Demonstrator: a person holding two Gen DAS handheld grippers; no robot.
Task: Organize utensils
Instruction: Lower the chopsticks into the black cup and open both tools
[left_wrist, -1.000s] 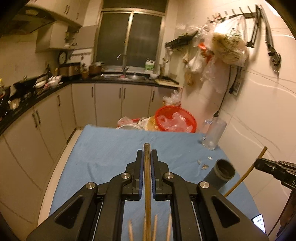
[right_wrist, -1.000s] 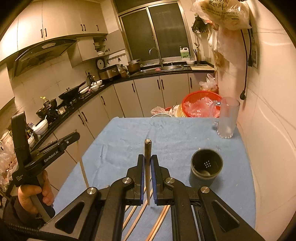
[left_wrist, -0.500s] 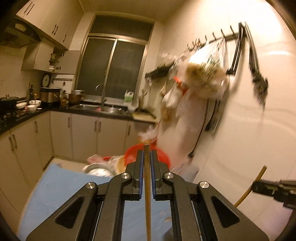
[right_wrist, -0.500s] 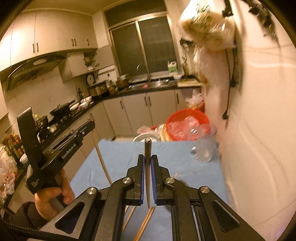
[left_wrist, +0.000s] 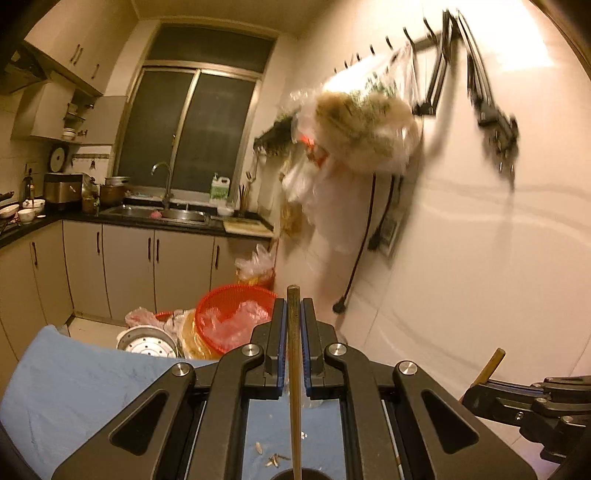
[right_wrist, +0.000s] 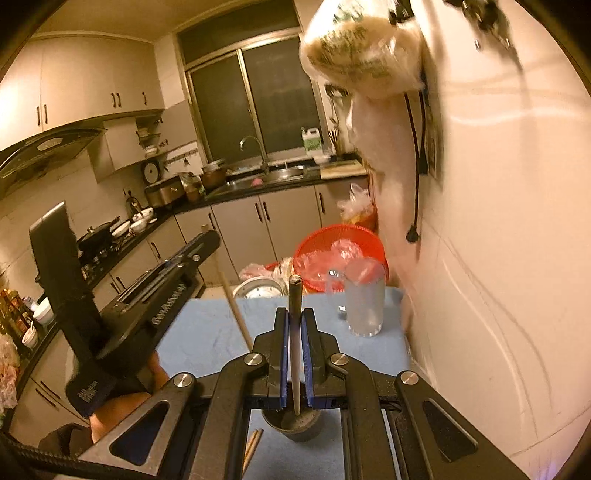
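Observation:
My left gripper (left_wrist: 294, 325) is shut on a wooden chopstick (left_wrist: 294, 376) whose lower end hangs over the dark holder cup's rim (left_wrist: 295, 474) at the frame bottom. My right gripper (right_wrist: 294, 332) is shut on a dark-tipped chopstick (right_wrist: 295, 332) with its lower end pointing down into the dark cup (right_wrist: 291, 430) right below the jaws. The left gripper (right_wrist: 162, 295) with its chopstick (right_wrist: 232, 299) shows at the left of the right wrist view. The right gripper (left_wrist: 528, 402) shows at the lower right of the left wrist view. Loose chopsticks (right_wrist: 253, 445) lie beside the cup.
The table has a blue cloth (left_wrist: 81, 387). A frosted glass mug (right_wrist: 364, 299) stands at the back right near the wall. A red basket (left_wrist: 232, 317) and a steel pot lid (left_wrist: 146, 341) sit beyond the table's far edge. Small scraps (left_wrist: 275, 459) lie near the cup.
Both grippers have tilted upward and moved in over the cup, each holding its chopstick more upright. The cup now sits directly beneath the jaws in both views.

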